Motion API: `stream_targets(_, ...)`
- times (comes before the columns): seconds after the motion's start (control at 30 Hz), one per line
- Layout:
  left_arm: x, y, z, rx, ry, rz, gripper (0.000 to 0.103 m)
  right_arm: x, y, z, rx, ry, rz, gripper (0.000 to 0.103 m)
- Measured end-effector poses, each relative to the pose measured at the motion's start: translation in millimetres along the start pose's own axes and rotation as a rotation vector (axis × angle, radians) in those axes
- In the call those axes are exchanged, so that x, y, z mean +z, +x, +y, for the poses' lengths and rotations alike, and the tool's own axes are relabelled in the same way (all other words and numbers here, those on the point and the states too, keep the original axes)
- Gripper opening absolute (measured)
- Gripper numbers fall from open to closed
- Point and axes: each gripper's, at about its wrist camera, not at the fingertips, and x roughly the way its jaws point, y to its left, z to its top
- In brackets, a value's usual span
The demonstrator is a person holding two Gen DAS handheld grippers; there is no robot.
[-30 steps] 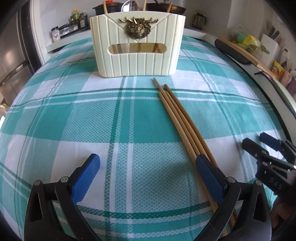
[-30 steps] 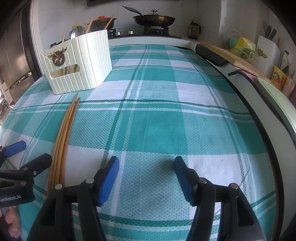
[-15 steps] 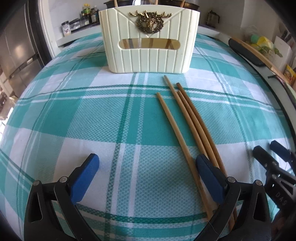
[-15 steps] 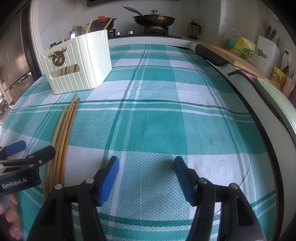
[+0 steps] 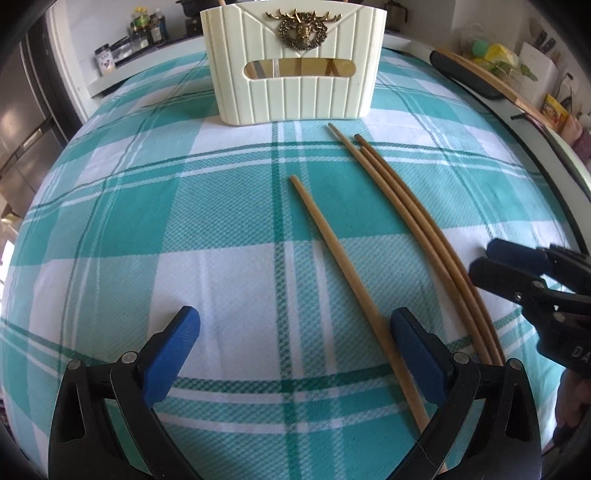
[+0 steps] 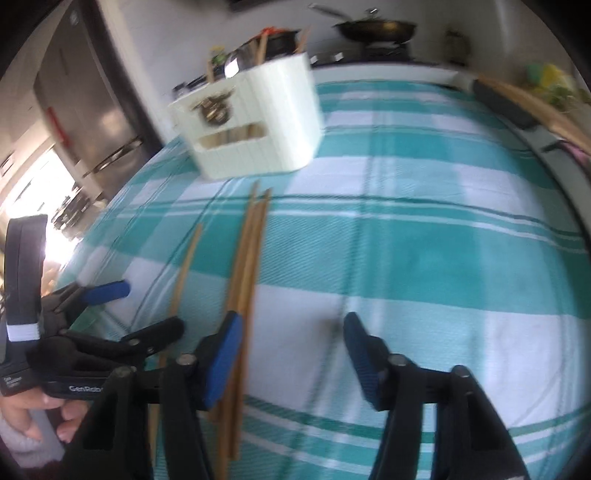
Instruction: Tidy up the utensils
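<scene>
Several wooden chopsticks lie on a teal plaid cloth (image 5: 221, 221). One chopstick (image 5: 343, 269) lies apart to the left of a bundle of three (image 5: 417, 221). My left gripper (image 5: 295, 332) is open, low over the cloth, its right finger beside the single chopstick's near end. My right gripper (image 6: 291, 350) is open, its left finger over the bundle (image 6: 247, 266); it also shows at the right of the left wrist view (image 5: 491, 262). A cream utensil holder (image 5: 297, 62) with a deer emblem stands at the far side, also in the right wrist view (image 6: 255, 122), holding utensils.
A black-edged wooden board (image 5: 476, 77) lies at the table's right rim. Jars and bottles (image 5: 144, 33) stand on the back counter. A pan (image 6: 376, 27) sits on the stove behind. A fridge (image 6: 92, 110) stands at the left.
One chopstick has separated leftward from the bundle. My left gripper has moved closer to the holder. My right gripper has swung left over the bundle, its view now blurred.
</scene>
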Motion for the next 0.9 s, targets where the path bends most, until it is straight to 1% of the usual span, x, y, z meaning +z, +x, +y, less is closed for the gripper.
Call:
stream_targets(0.03, -0.8, -0.2, 0.4, -0.001, 0.005, 0.003, 0.102, 1.0, 1.8, 6.9, -0.016, -0.038, 0.002, 0.041)
stream_targets(0.07, -2.5, -1.2, -0.2, -0.001, 0.014, 0.007, 0.102, 2.2, 4.1, 11.2, -0.024, -0.066, 0.019, 0.032)
stream_targets(0.1, -4.4, -2.6, -1.4, 0.001, 0.024, 0.007, 0.102, 3.8, 5.8, 15.6, -0.046, -0.094, 0.033, 0.028)
stream_targets(0.17, -7.5, -5.2, -4.3, 0.008, 0.041, 0.004, 0.102, 4.6, 7.7, 20.1, -0.055, -0.117, 0.053, 0.025)
stream_targets(0.27, -12.7, -10.3, -8.7, 0.025, 0.089, -0.010, 0.102, 3.8, 9.4, 30.8, -0.117, -0.173, 0.062, 0.025)
stream_targets(0.3, -14.6, -12.4, -9.4, 0.031, 0.116, -0.013, 0.103, 3.8, 9.5, 33.6, -0.142, -0.182, 0.064, 0.025)
stream_targets(0.33, -16.3, -14.4, -9.2, 0.036, 0.140, -0.015, 0.103, 4.0, 8.4, 34.3, -0.185, -0.186, 0.064, 0.022)
stream_targets(0.37, -18.1, -16.3, -7.5, 0.042, 0.157, -0.017, 0.103, 3.5, 8.2, 32.9, -0.236, -0.191, 0.079, 0.015)
stream_targets(0.4, -20.1, -18.2, -4.6, 0.051, 0.171, -0.019, 0.103, 1.5, 9.1, 29.4, -0.270, -0.193, 0.099, 0.011)
stream_targets(0.5, -23.3, -20.0, 7.3, 0.046, 0.172, -0.008, 0.103, -2.5, 1.1, 21.7, -0.195, -0.137, 0.071, 0.012)
stream_targets(0.6, -24.4, -19.0, 19.8, 0.025, 0.140, 0.008, 0.103, -0.5, -6.3, 22.0, -0.162, -0.110, 0.029, 0.012)
stream_targets(0.7, -23.4, -17.3, 24.2, 0.019, 0.117, 0.011, 0.103, 6.5, -5.7, 23.1, -0.089, -0.076, 0.029, 0.012)
stream_targets(0.77, -22.2, -16.9, 21.9, 0.027, 0.121, 0.002, 0.103, 9.9, 0.2, 29.5, -0.102, -0.105, 0.046, 0.012)
stream_targets(0.83, -20.3, -16.5, 17.6, 0.046, 0.132, -0.017, 0.103, 11.2, 9.0, 36.0, -0.111, -0.138, 0.087, 0.012)
stream_targets(0.9, -17.1, -15.2, 12.3, 0.058, 0.150, -0.039, 0.103, 14.3, 13.5, 39.2, -0.112, -0.148, 0.099, 0.012)
